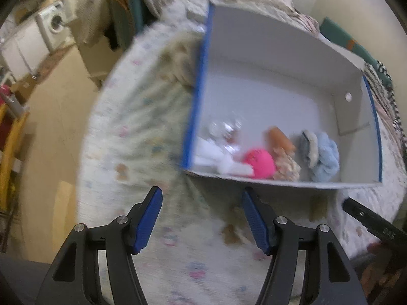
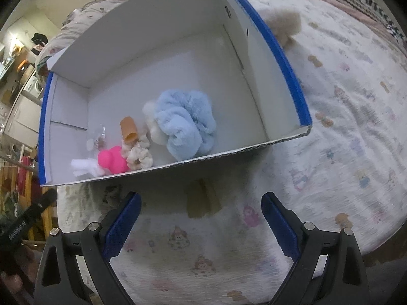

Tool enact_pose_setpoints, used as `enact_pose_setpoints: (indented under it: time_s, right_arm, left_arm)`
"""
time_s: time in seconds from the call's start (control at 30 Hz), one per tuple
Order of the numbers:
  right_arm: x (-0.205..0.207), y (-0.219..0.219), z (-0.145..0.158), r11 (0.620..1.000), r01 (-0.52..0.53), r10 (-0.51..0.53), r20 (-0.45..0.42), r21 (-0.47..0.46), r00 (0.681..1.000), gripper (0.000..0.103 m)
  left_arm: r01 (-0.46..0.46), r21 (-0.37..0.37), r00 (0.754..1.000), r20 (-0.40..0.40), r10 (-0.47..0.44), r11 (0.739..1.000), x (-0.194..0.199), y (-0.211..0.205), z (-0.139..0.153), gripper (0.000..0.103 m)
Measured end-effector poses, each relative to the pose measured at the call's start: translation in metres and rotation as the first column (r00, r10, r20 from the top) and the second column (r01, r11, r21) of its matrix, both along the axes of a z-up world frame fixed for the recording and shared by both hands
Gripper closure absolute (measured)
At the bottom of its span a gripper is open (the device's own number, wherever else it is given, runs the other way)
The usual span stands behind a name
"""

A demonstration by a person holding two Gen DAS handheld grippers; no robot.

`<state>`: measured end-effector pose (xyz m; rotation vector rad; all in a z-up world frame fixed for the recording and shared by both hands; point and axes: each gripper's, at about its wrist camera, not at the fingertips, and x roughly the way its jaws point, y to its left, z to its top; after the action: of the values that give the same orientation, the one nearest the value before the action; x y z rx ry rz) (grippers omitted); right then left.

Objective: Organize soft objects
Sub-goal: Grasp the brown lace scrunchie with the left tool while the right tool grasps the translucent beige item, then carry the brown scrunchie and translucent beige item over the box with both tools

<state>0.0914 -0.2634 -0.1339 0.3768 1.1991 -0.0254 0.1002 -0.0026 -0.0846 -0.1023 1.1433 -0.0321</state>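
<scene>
Box (image 2: 279,50) beyond spread right gripper (image 2: 201,208)

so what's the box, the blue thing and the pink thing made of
Box: looks like corrugated cardboard, matte white inside, fluting visible along its cut front edge. Blue thing: plush fabric, long fluffy pile. Pink thing: smooth, even surface, possibly foam or silicone; hard to tell.

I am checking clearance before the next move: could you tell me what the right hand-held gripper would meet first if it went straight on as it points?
Probably the printed bedsheet beneath the open right hand-held gripper, near a tan patch, short of the cardboard box; depth is unclear.
</scene>
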Motion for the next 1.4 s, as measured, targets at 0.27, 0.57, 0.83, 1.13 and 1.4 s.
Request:
enact_pose_setpoints:
  time_s: [0.27,0.57,0.83,1.13,1.4]
  right_arm:
    - [0.009,-0.009,-0.022,0.997,0.023,-0.017,-0.081,0.077,0.997,0.002]
    - [0.031,0.006,-0.054,0.998,-0.038,0.047,-0.173,0.055,0.984,0.030]
    - [0.041,0.014,-0.069,0.996,-0.077,0.083,-0.180,0.041,0.980,0.078]
    - [0.018,0.006,-0.038,0.982,-0.101,0.114,-0.072,0.159,0.991,0.088]
    - [0.007,0.024,-0.034,0.983,-0.135,0.143,-0.057,0.127,0.988,0.088]
  left_arm:
    - [0.144,-0.050,0.976,-0.157,-0.150,0.988,0.005,-0.054,-0.046,0.040]
    - [0.165,-0.019,0.954,-0.251,-0.165,0.986,0.010,-0.073,-0.078,0.048]
    - [0.086,-0.050,0.951,-0.293,-0.097,0.995,0.020,-0.051,-0.086,0.095]
    - [0.078,-0.082,0.973,-0.211,-0.094,0.994,0.011,-0.030,-0.055,0.096]
    - [0.037,-0.056,0.987,-0.155,-0.045,0.998,0.003,-0.003,-0.035,0.096]
